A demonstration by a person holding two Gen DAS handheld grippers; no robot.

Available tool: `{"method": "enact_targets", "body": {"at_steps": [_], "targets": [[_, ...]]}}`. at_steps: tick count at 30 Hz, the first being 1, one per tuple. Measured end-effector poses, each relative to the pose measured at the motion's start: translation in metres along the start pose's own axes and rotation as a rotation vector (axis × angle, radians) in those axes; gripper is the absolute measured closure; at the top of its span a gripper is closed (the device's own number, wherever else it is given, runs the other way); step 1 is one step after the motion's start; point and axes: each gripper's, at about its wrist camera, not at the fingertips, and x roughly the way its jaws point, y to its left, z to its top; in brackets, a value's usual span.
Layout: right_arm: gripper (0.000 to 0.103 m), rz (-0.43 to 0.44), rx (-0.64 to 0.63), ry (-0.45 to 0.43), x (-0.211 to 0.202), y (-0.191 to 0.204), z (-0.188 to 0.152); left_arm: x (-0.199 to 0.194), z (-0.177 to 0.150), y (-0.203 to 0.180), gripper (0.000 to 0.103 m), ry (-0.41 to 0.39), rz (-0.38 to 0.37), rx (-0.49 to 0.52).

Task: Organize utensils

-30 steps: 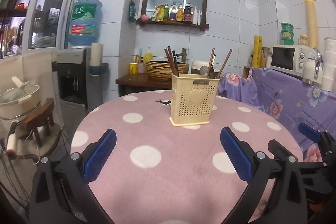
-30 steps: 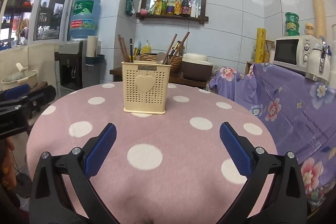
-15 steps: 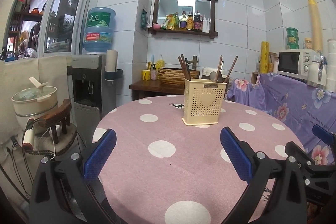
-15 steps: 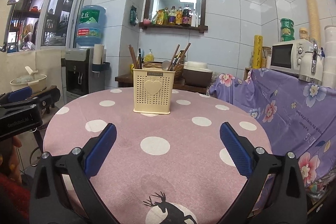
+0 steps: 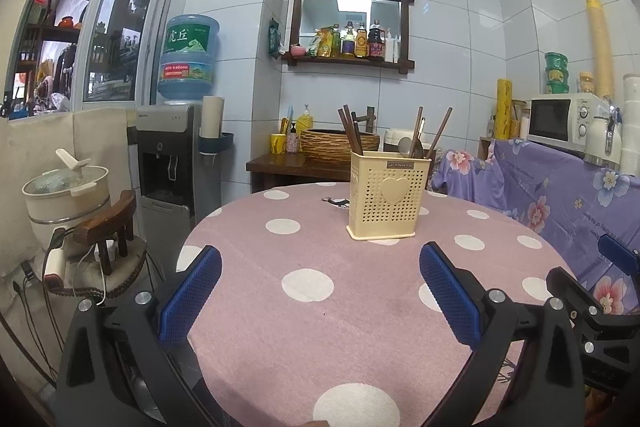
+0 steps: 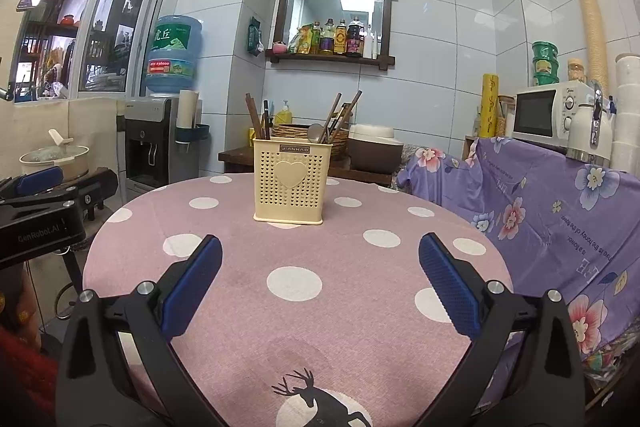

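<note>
A: Your left gripper point(image 5: 320, 283) hung over the table's near edge, jaws spread wide, empty.

B: And your right gripper point(image 6: 320, 275)?

A: Same, gaping and empty. The utensil holder point(image 5: 387, 201) stood upright mid-table point(image 5: 360, 339), well beyond both, chopsticks point(image 5: 351, 134) inside.

Cream utensil holder point(image 5: 387, 201) upright, holding chopsticks point(image 5: 350, 131)

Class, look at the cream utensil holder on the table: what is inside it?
The utensil holder holds upright brown chopsticks and a metal ladle. Their lower ends are hidden by its perforated walls.
</note>
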Motion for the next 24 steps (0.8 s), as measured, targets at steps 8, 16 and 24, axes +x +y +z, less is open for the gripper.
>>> {"method": "enact_targets", "body": {"at_steps": [8,16,24], "targets": [[0.006,-0.004,-0.001,0.002,0.0015,0.0005,-0.0005,-0.0022,0.0003,-0.0004,0.005,-0.011,0.005,0.007],[0.006,-0.004,0.000,0.002,0.0016,-0.0001,-0.0004,-0.0020,0.0000,-0.0007,0.005,-0.010,0.004,0.012],[0.006,-0.004,0.000,0.003,0.0018,0.0006,-0.0005,-0.0017,0.0004,-0.0011,0.005,-0.008,0.002,0.014]]}}
